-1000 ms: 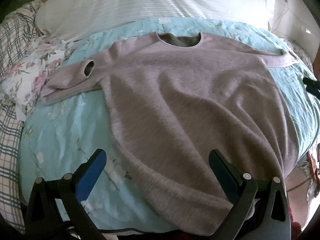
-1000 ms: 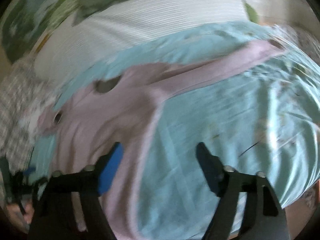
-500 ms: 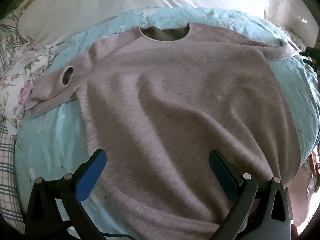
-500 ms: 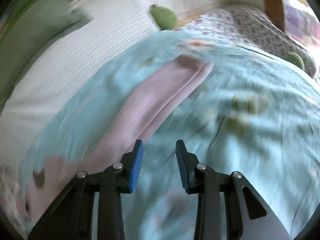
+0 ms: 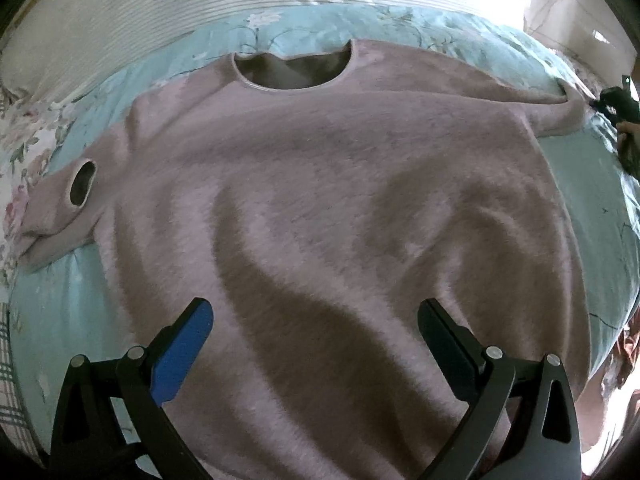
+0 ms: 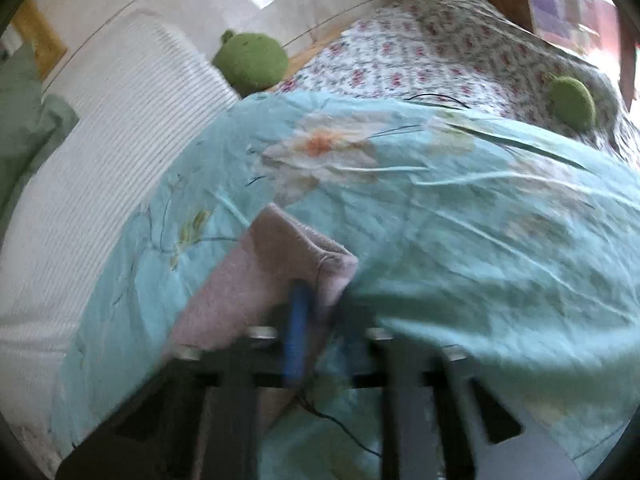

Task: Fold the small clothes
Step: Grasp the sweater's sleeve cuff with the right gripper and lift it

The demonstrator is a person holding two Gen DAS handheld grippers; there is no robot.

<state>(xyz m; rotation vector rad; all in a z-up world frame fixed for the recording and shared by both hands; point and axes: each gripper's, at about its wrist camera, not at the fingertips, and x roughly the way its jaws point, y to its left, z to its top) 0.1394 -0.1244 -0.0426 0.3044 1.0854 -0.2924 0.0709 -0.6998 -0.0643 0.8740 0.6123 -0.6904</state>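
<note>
Left wrist view: the left gripper (image 5: 316, 320) hangs with its jaws spread wide and nothing between them, low over the hem end of the pink sweater (image 5: 320, 200). Over the last second this camera has crept in and toward the middle of the garment, so the body now fills most of the picture. The sweater lies face up and flat on the blue quilt (image 5: 60, 300), neck hole away from the camera, one sleeve bunched at the left with its cuff opening showing, the other sleeve (image 5: 552, 116) stretched out to the right. At that far cuff a dark shape, the right gripper (image 5: 616, 108), has arrived.

Right wrist view (blurred by motion): half a second ago the right gripper (image 6: 320, 304) had its jaws partly apart above the sleeve; now they look clenched on the cuff (image 6: 308, 256), with the blue pad against the pink knit. The blur leaves the bite itself a little uncertain. The quilt (image 6: 480, 220) lies around the cuff, and two green plush toys (image 6: 250, 60) sit beyond it.

In my judgement the first fold is beginning: with the cuff gripped, the sleeve can be carried inward across the body.
</note>
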